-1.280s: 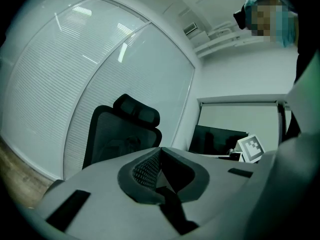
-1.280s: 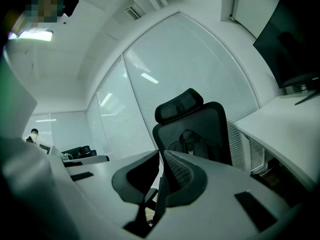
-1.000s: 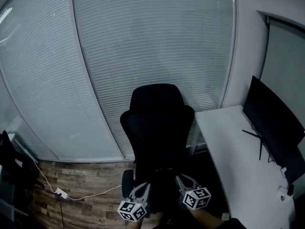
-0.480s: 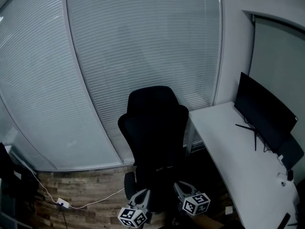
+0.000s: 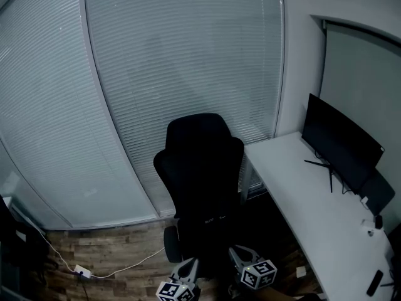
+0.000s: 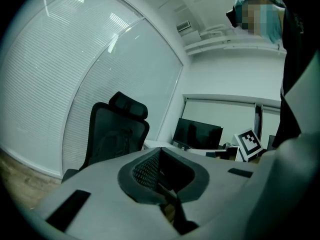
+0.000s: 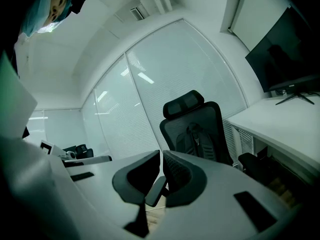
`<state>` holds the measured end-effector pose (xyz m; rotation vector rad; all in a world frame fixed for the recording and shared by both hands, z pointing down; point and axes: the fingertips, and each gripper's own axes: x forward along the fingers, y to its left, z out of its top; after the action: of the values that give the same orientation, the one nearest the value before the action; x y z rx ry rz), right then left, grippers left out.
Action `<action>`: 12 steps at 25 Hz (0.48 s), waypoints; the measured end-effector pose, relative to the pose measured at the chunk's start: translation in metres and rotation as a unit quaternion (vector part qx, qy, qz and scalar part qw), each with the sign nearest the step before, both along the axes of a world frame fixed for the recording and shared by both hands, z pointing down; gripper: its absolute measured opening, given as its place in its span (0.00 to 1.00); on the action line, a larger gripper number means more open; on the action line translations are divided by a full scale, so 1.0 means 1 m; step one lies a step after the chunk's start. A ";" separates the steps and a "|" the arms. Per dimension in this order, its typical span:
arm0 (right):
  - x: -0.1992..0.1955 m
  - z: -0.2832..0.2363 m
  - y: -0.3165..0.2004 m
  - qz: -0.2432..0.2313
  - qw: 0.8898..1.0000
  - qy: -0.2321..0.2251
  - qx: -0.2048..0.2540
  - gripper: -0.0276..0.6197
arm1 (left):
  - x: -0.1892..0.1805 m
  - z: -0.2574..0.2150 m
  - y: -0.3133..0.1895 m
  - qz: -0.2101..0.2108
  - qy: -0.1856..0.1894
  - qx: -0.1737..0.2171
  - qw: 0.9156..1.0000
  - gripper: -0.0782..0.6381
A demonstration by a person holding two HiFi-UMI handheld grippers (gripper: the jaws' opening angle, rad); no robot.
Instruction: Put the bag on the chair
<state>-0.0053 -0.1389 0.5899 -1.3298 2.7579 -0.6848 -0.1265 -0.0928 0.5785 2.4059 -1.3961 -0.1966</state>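
A black office chair (image 5: 200, 174) stands before the blinds, facing me. A dark bag (image 7: 197, 140) with a strap rests on its seat against the backrest; the left gripper view shows this bag (image 6: 112, 143) as well. In the head view the bag blends into the black chair. My left gripper (image 5: 188, 269) and right gripper (image 5: 241, 257) sit at the bottom edge, short of the chair and apart from the bag. The left gripper's (image 6: 160, 156) jaws are shut with nothing between them. So are those of the right gripper (image 7: 162, 159).
A white desk (image 5: 301, 193) runs along the right with a black monitor (image 5: 341, 146) on it. A white power strip (image 5: 81, 270) and its cable lie on the wooden floor at the left. Glass walls with blinds close the back.
Both grippers have slid lower in the head view, away from the chair. More of the desk and monitor shows at the right. The bag stays on the chair.
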 end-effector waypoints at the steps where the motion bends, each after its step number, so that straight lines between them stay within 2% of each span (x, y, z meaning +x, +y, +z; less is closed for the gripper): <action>1: -0.001 0.001 0.004 0.000 1.000 0.002 -0.001 0.12 | -0.003 0.001 0.003 -0.001 -0.001 -0.002 1.000 0.13; 12: 0.000 0.009 0.034 0.014 1.000 0.005 -0.009 0.12 | -0.018 0.004 0.029 -0.008 0.006 -0.002 1.000 0.13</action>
<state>-0.0049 -0.1044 0.5988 -1.3760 2.7412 -0.7057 -0.1446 -0.0643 0.5825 2.3872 -1.4101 -0.2122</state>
